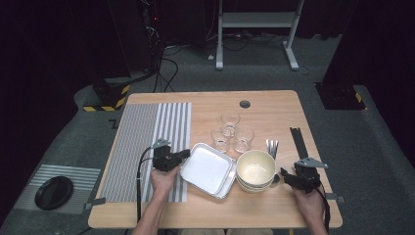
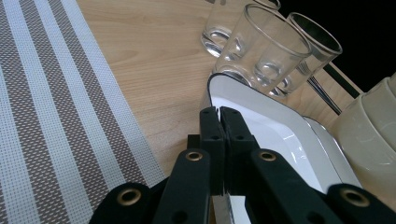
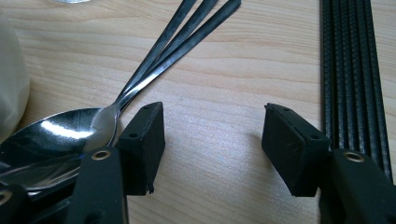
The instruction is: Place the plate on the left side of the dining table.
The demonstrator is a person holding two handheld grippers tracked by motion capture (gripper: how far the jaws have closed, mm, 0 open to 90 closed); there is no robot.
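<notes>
Left claw [image 1: 182, 155] clamped tight on the near-left rim of the top white square plate [image 1: 208, 168]; in the left gripper view the jaws sit pressed together over the plate [image 2: 275, 130] edge. Plate tops a small stack of like plates, centre-near on the wooden bench [image 1: 274, 105], just right of the striped placemat [image 1: 147, 142]. Left hand [image 1: 164, 178] rests over the mat's right edge.

Right claw [image 1: 284, 175] wide, nothing between the jaws, bare bench wood in the gap in the right gripper view. It sits low just right of the cream bowl stack [image 1: 255, 170]. Spoons [image 3: 70, 133] lie just left of its left jaw, bowls near, handles fanning far. Black ribbed strip [image 3: 350, 70] runs along its right.

Three clear glasses [image 1: 230, 132] cluster just far of the plates. Black dish [image 1: 54, 192] on the floor mat, well left of the bench.
</notes>
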